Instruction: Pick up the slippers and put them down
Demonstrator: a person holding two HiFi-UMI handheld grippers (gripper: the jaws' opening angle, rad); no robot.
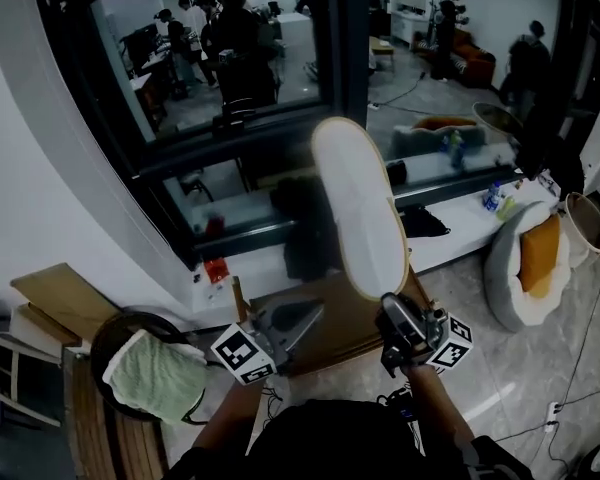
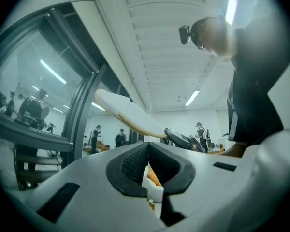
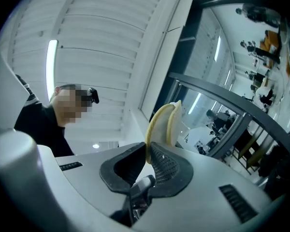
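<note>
Nearly upright slipper, lower end pinched by right gripper

Black top, 2 black-white marker cubes

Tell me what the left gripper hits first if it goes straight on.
Probably the lower end of the white, tan-rimmed slipper held by the right gripper; depth is unclear.

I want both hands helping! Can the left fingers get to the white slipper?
Probably yes: the left gripper, shut, is close beside the slipper that the right gripper holds up; nothing stands between them.
</note>
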